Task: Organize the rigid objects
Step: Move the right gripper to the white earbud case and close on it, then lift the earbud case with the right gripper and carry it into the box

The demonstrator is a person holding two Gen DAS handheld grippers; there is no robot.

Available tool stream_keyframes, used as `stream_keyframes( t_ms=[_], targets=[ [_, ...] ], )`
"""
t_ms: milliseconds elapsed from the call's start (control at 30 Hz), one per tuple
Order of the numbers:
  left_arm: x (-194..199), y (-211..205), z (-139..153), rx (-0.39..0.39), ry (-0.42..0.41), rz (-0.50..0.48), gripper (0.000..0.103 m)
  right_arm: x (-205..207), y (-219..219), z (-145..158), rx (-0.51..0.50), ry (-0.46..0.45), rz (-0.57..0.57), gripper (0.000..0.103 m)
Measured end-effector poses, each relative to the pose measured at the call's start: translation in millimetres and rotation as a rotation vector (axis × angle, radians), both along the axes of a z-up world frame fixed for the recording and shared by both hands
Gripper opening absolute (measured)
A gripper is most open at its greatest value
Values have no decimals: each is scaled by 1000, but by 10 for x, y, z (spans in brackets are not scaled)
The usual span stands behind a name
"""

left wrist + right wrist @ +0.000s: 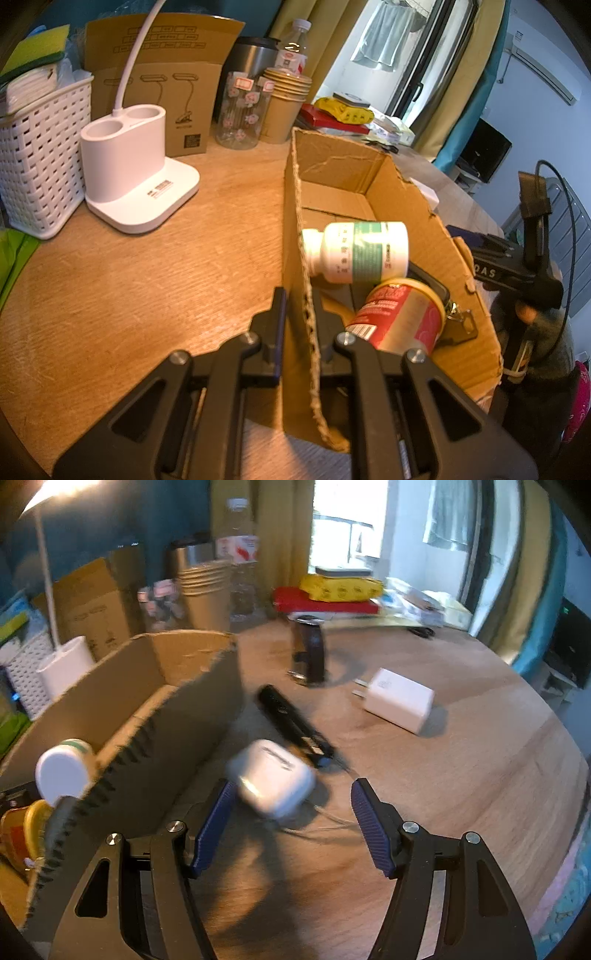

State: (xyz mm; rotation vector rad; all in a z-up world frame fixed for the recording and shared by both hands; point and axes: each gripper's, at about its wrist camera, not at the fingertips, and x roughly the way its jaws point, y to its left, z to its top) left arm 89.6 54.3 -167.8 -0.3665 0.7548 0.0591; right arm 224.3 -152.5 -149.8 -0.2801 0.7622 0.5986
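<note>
An open cardboard box [428, 229] lies on the wooden table. My left gripper [300, 302] is shut on its near wall [295, 258], one finger outside, one inside. Inside lie a white pill bottle [360, 251] and a red and yellow can [402, 317], both on their sides. My right gripper [291, 794] is open above the table beside the box [184, 701]. A white earbud case [273, 777] lies just ahead, nearer its left finger. Beyond lie a black stick-shaped device [295, 725], a white charger [397, 699] and a dark upright object [308, 651].
A white lamp base [129, 177], a white woven basket [40, 158], a brown carton, a glass jar [242, 110], stacked paper cups [284, 103], a steel mug and a water bottle stand at the back. Red and yellow packs [340, 590] lie far behind the box.
</note>
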Motion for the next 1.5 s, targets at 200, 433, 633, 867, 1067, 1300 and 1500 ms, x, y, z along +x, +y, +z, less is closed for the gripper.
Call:
stream_keyframes(
  t_ms=[200, 433, 633, 867, 1067, 1300, 1500],
  targets=[
    [0, 1, -1, 0, 0, 0, 12, 106, 205, -74, -62, 1, 54, 69],
    [0, -1, 3, 0, 0, -1, 12, 199, 285, -161, -94, 35, 68, 63],
    [4, -5, 3, -1, 0, -1, 12, 123, 282, -131, -100, -3, 67, 62],
    [3, -2, 0, -1, 0, -1, 12, 86, 159, -45, -56, -16, 41, 62],
    [3, -3, 0, -1, 0, -1, 12, 51, 91, 41, -27, -29, 28, 62],
    [3, -4, 3, -1, 0, -1, 12, -12, 14, 179, 7, -55, 16, 62],
    [3, -3, 1, -1, 0, -1, 12, -75, -34, 330, 38, -90, 7, 62]
  ],
)
